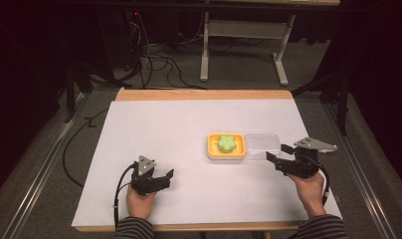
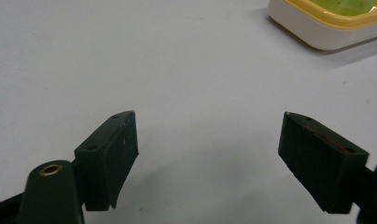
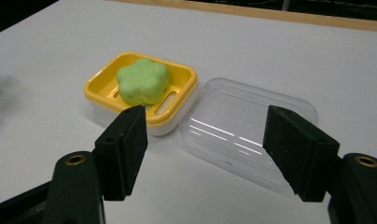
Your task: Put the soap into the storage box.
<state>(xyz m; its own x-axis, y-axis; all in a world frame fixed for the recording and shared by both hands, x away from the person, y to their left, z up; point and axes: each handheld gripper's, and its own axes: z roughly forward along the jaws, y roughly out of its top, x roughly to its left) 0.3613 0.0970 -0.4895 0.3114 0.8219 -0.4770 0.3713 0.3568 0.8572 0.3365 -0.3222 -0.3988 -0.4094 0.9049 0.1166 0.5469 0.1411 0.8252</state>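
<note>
A green flower-shaped soap [image 1: 227,143] [image 3: 142,84] lies in a yellow and white soap dish [image 1: 211,149] [image 3: 95,88] right of the table's middle. A clear plastic lid [image 1: 262,144] [image 3: 252,121] rests on the table, touching the dish's right side. My right gripper [image 1: 278,152] [image 3: 205,116] hovers just short of the lid, open, its jaws wide apart with nothing pressed between them. My left gripper [image 1: 166,179] [image 2: 207,140] sits low near the front left, open over bare table. The corner of the dish [image 2: 317,32] shows at its upper right.
The white table sheet [image 1: 189,119] has a wooden far edge [image 1: 204,94]. Beyond it, black cables [image 1: 159,62] lie on the grey floor beside a white desk frame [image 1: 244,30]. Metal rails run along both sides of the table.
</note>
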